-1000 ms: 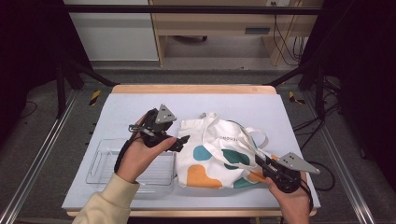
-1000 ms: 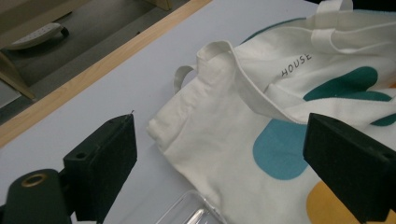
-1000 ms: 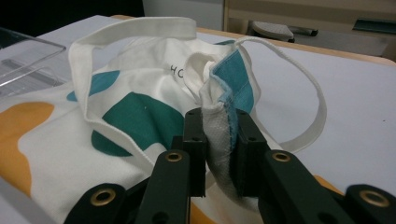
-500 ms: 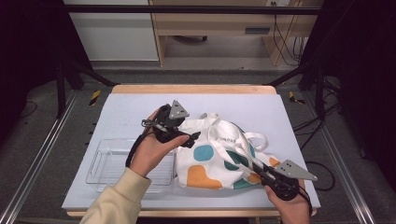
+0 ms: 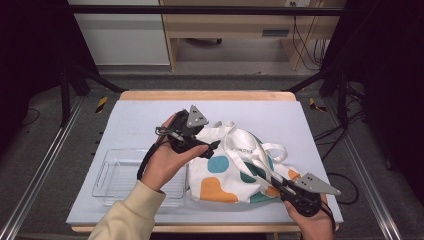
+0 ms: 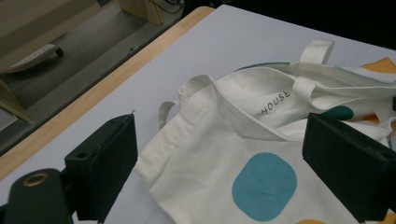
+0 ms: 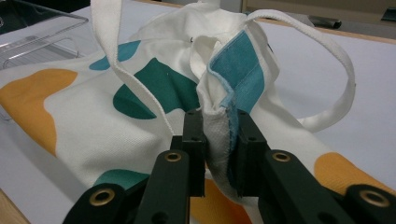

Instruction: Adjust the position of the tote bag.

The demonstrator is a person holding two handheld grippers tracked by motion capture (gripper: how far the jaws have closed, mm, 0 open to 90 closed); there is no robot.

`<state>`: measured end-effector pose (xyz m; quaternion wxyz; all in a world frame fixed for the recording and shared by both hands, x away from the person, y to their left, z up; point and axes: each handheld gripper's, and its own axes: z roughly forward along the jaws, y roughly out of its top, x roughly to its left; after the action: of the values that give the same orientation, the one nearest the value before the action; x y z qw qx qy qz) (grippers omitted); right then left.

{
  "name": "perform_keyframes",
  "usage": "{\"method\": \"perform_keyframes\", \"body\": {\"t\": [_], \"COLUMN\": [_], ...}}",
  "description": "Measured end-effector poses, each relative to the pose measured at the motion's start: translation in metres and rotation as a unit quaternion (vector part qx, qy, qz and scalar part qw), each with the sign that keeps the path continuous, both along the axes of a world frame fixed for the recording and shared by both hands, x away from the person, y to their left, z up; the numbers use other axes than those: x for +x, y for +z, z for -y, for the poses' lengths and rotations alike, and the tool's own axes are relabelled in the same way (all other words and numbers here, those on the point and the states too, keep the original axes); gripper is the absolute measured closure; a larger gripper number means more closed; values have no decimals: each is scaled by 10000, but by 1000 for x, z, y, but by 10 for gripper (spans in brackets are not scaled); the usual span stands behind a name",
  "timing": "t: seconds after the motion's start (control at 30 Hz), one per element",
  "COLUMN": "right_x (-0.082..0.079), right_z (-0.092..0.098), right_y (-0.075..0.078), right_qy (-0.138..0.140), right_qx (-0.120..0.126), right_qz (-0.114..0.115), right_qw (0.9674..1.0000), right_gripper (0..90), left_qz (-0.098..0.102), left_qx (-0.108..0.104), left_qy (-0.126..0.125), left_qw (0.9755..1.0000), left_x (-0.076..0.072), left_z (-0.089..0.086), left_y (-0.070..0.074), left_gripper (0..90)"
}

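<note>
Item 1, far left: clear plastic rectangular tray (image 5: 120, 175), empty, on the pale blue bench (image 5: 140, 120), its right end touching the bag.

Item 2: left gripper (image 5: 212, 146), jaws spread wide, nothing between them; they hover over the bag's left upper corner. Against the earlier high views it has shifted right and slightly up, from the bag's edge to above the cloth, which suggests a reach for the mouth hem.

Item 3: cream canvas tote bag with teal and orange blobs (image 5: 235, 170), lying flat mid-bench, straps loose, mouth facing away.

Item 4: right gripper (image 7: 219, 140), jaws nearly closed, pinching a fold of the bag's rim; position unchanged, so it likely anchors the bag.

Surroundings: wooden bench edge (image 5: 200, 95), grey floor, pale cabinet, cables at right.
</note>
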<state>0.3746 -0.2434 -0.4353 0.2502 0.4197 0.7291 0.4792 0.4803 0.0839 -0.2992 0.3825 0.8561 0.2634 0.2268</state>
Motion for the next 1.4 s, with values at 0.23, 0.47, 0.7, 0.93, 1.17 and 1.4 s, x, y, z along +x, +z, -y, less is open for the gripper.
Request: {"method": "perform_keyframes", "body": {"t": [0.23,0.47,0.7,0.93,1.17,1.4], "right_x": [-2,-2,-3,-4,-6,-11], "right_z": [-1,1,1,2,3,6], "right_y": [0,-1,0,0,1,1], "right_qy": [-2,40,62,51,56,84], "right_qx": [-39,-38,-68,-107,-119,-147], "right_qz": [-13,3,7,0,0,16], "right_qw": [10000,10000,10000,9999,9999,9999], "right_gripper": [779,779,778,779,779,779], "left_qz": [-157,-297,-379,-648,-739,-675], "left_qx": [-171,-161,-32,368,370,284], "left_qy": [9,-68,-78,100,30,-50], "left_qw": [9997,9994,9992,9972,9966,9973], "left_x": [17,40,60,67,56,27], "left_z": [17,49,69,72,63,46], "left_y": [-10,-27,-42,-60,-60,-54], "left_gripper": [130,201,337,529,855,876]}}
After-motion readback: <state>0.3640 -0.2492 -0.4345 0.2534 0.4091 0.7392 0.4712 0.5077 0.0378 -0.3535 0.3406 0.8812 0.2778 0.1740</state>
